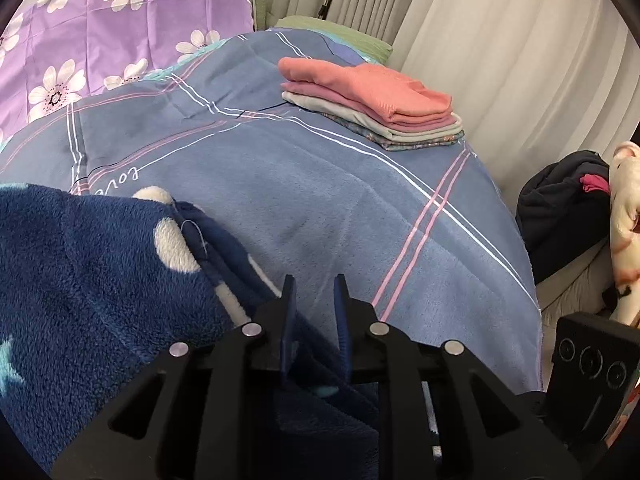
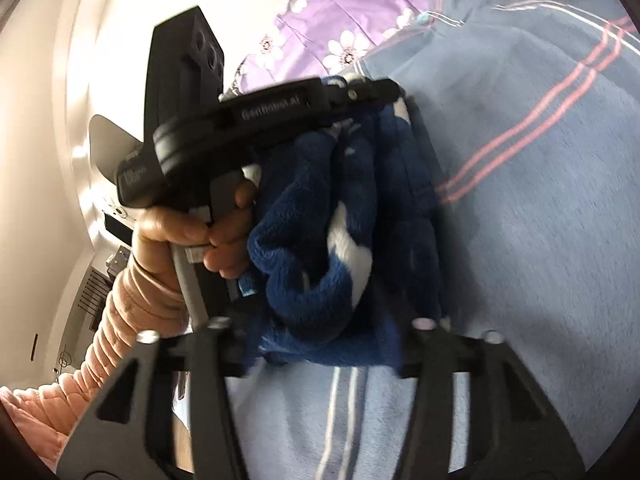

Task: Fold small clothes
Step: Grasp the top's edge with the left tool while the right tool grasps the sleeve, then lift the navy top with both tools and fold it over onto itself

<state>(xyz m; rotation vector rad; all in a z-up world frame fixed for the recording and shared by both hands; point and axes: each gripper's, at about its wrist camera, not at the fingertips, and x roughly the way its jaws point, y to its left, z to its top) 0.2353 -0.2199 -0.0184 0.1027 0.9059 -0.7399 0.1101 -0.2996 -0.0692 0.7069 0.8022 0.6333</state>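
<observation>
A navy fleece garment with white dots [image 1: 100,280] lies bunched on the blue blanket [image 1: 320,208], at the left of the left wrist view and running under my left gripper [image 1: 315,282]. Its fingers stand a narrow gap apart, and the blanket shows between the tips. In the right wrist view the same garment [image 2: 320,248] is a thick roll between the widely spread fingers of my right gripper [image 2: 332,340]; this view is blurred and the pads do not seem to press on it. A hand [image 2: 192,232] in a pink sleeve holds the left gripper [image 2: 380,90] just beyond the garment.
A stack of folded clothes [image 1: 372,100], pink on top, sits at the far right of the bed. A purple floral sheet [image 1: 120,40] lies behind. Pale curtains [image 1: 500,60] hang to the right. Past the bed's right edge are a dark bundle [image 1: 560,208] and a plush toy [image 1: 624,232].
</observation>
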